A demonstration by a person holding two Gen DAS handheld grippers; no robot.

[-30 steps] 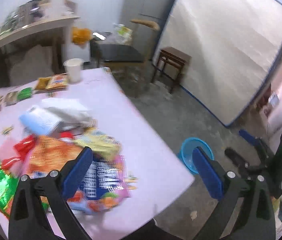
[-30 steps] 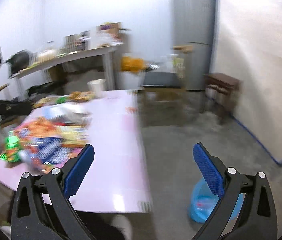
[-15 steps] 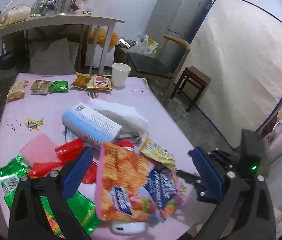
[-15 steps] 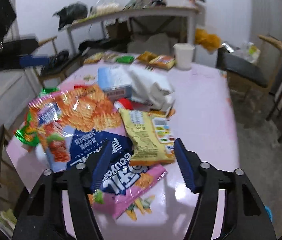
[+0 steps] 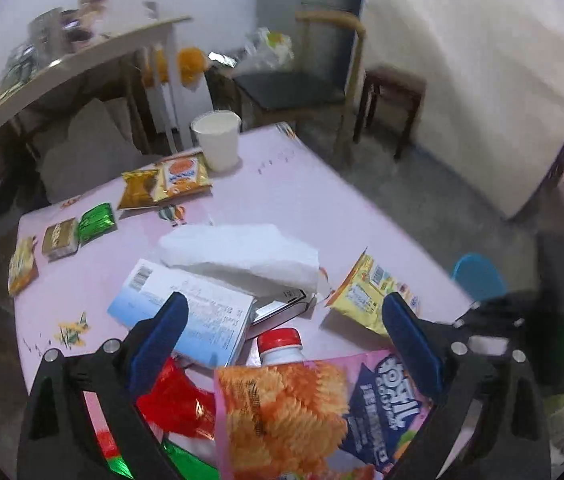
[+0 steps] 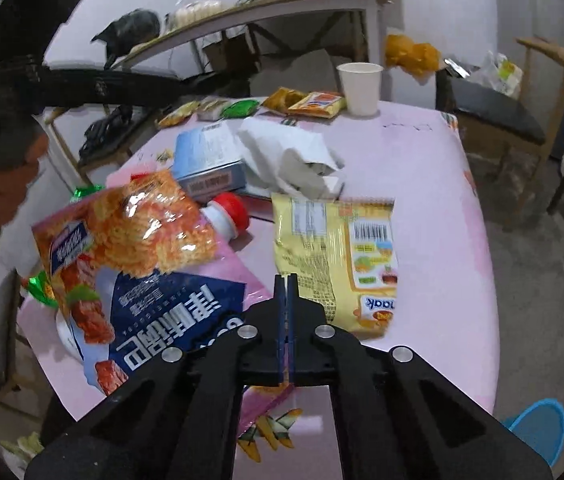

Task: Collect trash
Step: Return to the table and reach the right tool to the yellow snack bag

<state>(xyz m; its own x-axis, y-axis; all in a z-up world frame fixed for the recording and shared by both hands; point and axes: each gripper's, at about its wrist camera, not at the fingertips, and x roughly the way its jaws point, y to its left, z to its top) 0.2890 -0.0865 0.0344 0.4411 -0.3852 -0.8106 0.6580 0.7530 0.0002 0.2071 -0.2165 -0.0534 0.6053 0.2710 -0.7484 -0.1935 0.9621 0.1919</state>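
Two snack bags lie nearest the grippers on the pink table (image 6: 434,184): a large pink and blue chip bag (image 6: 150,264) printed with orange ridged chips and white Chinese characters, and just to its right a yellow packet (image 6: 338,252) showing a barcode, an ingredients panel and the upside-down letters "naak" at its lower corner. The right gripper (image 6: 286,280) has just been closing and its blue pads now stand pressed together over the right edge of the chip bag; whether a fold of the bag is pinched between them cannot be told, since the black frame covers that spot. The left gripper (image 5: 282,334) stands wide open above the same heap, with nothing between its fingers. Behind the bags sit a red-capped white bottle (image 6: 228,214), mostly hidden under the chip bag, a light blue box (image 6: 210,160) with a barcode and small print too blurred to read, and crumpled white paper (image 6: 286,156). Farther back stand a white paper cup (image 6: 361,88) and several small wrappers (image 5: 164,180) whose labels are illegible. On the floor a blue bin (image 6: 538,432) is cut off by the edge of the right wrist view.
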